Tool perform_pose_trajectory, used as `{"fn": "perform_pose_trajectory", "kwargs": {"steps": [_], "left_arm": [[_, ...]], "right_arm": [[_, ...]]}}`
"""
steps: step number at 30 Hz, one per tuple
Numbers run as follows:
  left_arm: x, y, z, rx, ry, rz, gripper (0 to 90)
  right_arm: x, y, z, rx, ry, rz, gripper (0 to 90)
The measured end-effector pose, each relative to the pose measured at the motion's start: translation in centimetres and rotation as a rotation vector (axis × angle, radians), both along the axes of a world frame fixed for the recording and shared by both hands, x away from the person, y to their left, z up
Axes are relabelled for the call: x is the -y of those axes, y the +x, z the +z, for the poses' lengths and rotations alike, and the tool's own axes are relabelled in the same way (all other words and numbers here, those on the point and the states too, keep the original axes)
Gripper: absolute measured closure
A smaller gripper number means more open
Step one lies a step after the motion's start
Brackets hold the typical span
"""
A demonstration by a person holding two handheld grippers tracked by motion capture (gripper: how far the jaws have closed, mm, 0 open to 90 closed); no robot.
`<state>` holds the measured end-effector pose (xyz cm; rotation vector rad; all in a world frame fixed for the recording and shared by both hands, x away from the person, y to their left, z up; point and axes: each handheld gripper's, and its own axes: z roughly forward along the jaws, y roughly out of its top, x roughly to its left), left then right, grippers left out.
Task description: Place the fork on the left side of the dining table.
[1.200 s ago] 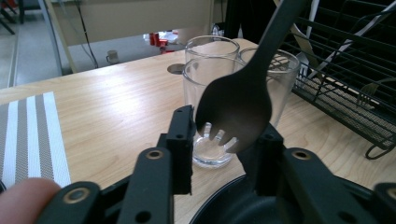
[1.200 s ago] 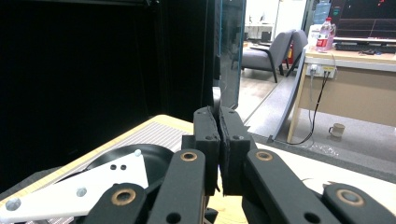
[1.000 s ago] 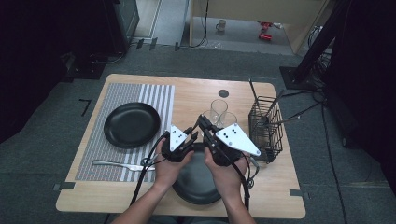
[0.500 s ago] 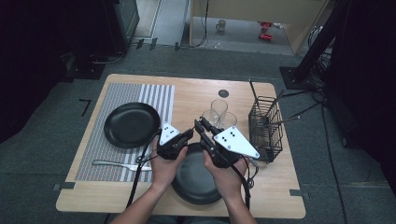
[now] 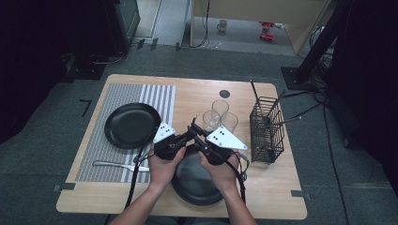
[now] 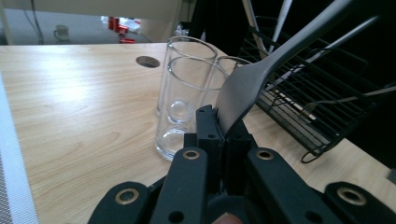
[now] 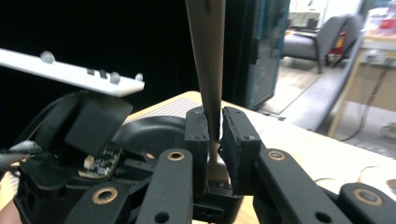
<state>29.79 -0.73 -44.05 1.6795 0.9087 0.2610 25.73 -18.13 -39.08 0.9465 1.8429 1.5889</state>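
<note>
Standing over the pale, wood-grained worktop [image 5: 197, 91], I see both hands meeting tip to tip just above a round, matte black plate [image 5: 197, 187] at the six o'clock edge. The left tool [image 5: 187, 136] has its black jaws drawn narrow and clamped on the broad end of a utensil [image 6: 243, 84]. The utensil is smooth, dull grey metal, wide and slightly curved at the pads, and it tapers into a slim handle that slants away toward two o'clock in the left gripper view. The right tool [image 5: 196, 133] is also narrow. Its jaws have just been closing on a flat, straight strip of handle [image 7: 208, 56], brownish-grey and plain, which stands upright between the ribbed pads, and the pads sit against its faces. I cannot tell whether that strip belongs to the same utensil. So what is held sits in the air between the two tools, over the far rim of the near plate. Three clear, straight-walled glasses [image 5: 219, 117] with thick bases stand close together at about one o'clock from the tools. A black wire basket [image 5: 266, 136], boxy and open-meshed with thin handles sticking out of it, stands at three o'clock. A second black plate [image 5: 131, 125], shallow and glossy at the rim, rests at ten o'clock on a grey, woven, striped placemat [image 5: 155, 93]. A shiny metal fork [image 5: 115, 164] lies flat on the mat at eight o'clock.
</note>
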Motion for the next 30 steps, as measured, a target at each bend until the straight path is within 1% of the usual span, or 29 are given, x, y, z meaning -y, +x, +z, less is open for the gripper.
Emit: {"fn": "perform_pose_trajectory", "kwargs": {"steps": [1,2,4,6,7,8,10,11,12,13,19,20,21,22,23,25,30], "left_arm": [[0.0,0.0,0.0,0.0,0.0,0.0,89.6],[0.0,0.0,-0.1,-0.005,-0.006,-0.015,89.6],[-0.1,0.0,-0.2,-0.013,-0.011,-0.026,89.6],[-0.2,0.0,-0.5,-0.011,0.001,-0.03,89.2],[-0.3,0.0,-0.6,-0.014,-0.001,-0.039,88.3],[-0.3,0.0,-0.6,-0.014,-0.001,-0.039,86.0],[-0.2,-0.2,-0.8,-0.002,0.039,-0.053,75.1],[-0.2,-0.2,-0.8,-0.002,0.039,-0.053,72.0],[-0.1,-0.4,-0.9,0.006,0.061,-0.071,68.4],[0.0,-0.6,-0.9,0.008,0.069,-0.076,64.4],[-0.4,-1.0,-1.1,0.029,0.104,-0.085,51.8],[-0.4,-1.0,-1.1,0.029,0.104,-0.085,48.6],[-0.4,-1.1,-1.1,0.033,0.112,-0.091,48.6],[-0.5,-1.3,-1.3,0.041,0.125,-0.103,43.9],[-0.5,-1.3,-1.3,0.041,0.125,-0.103,42.4],[-0.8,-1.6,-1.4,0.054,0.138,-0.096,39.9],[-1.6,-1.9,-1.3,0.061,0.131,-0.075,37.8]], "right_arm": [[-0.1,0.1,-0.2,-0.005,-0.001,0.004,82.1],[-0.1,0.3,-0.5,-0.004,-0.003,0.008,82.7],[-0.2,0.3,-0.7,-0.013,0.008,0.012,84.1],[-0.3,0.2,-0.8,0.0,-0.026,-0.007,85.9],[-0.4,0.2,-0.8,0.0,-0.038,-0.018,86.0],[-0.4,0.2,-0.8,-0.008,-0.037,-0.018,86.2],[-0.4,0.2,-0.9,-0.02,-0.036,-0.025,86.2],[-0.4,0.2,-0.9,-0.02,-0.036,-0.025,86.2],[-0.4,0.2,-1.0,-0.024,-0.04,-0.033,86.3],[-0.4,0.2,-1.0,-0.024,-0.042,-0.037,86.3],[-0.3,0.2,-0.7,-0.023,-0.051,-0.054,86.3],[-0.3,0.2,-0.7,-0.023,-0.051,-0.054,86.3],[-0.2,0.2,-0.7,-0.022,-0.049,-0.055,86.3],[-0.1,0.2,-0.6,-0.024,-0.05,-0.059,86.3],[-0.1,0.2,-0.6,-0.024,-0.05,-0.062,86.3],[0.0,0.3,-0.6,-0.028,-0.048,-0.067,86.3],[0.2,0.3,-0.8,-0.035,-0.054,-0.074,86.3]]}}
